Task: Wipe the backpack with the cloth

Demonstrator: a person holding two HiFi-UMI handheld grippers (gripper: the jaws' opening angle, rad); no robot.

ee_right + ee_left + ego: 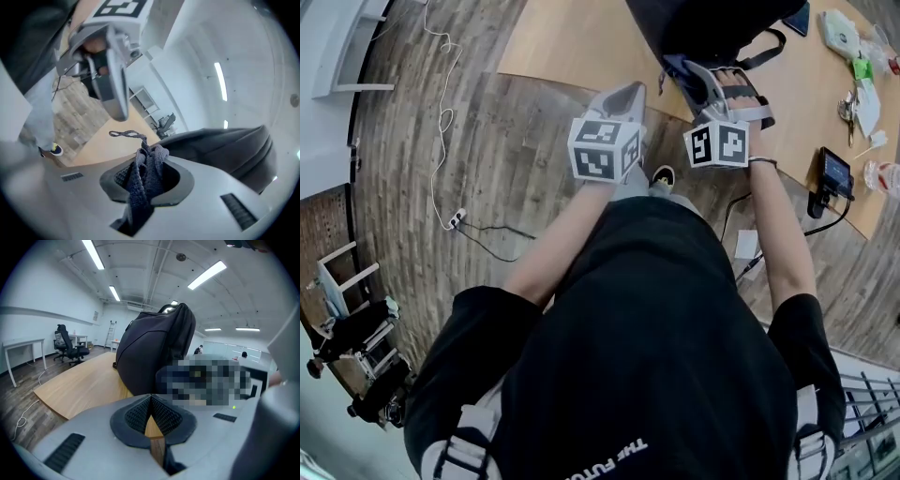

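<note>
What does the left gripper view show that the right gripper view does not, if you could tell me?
Only the left gripper view: the left gripper with its jaws shut together and empty, the backpack seen whole and upright, and office chairs at far left. Only the right gripper view: the right gripper clamped on the grey cloth, and a shoe. Both: the backpack and the wooden table.

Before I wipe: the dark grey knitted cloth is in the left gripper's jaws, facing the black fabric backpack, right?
No: the right gripper view shows the dark grey knitted cloth in the right gripper's jaws, facing the black fabric backpack.
</note>
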